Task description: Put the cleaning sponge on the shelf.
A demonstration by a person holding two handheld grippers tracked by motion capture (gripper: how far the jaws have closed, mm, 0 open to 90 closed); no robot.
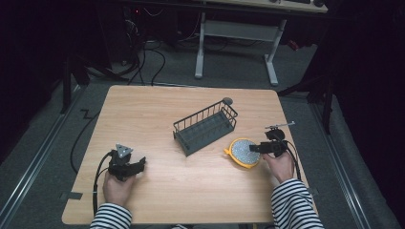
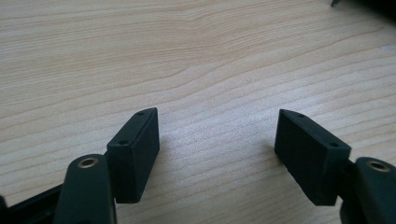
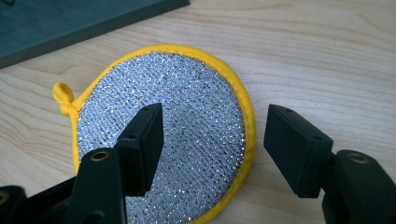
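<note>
Scouring pad (image 3: pixel 187 135) on wooden table (image 1: pixel 157 109), dark room.

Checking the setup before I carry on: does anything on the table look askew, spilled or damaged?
Nothing looks spilled or damaged. The dark wire dish rack sits at an angle to the edges of the wooden table. The round silver scouring pad with yellow trim lies flat beside the rack, intact.

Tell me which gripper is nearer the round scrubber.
Right. The right gripper hovers open over the scrubber; the left gripper rests far across the table.
</note>
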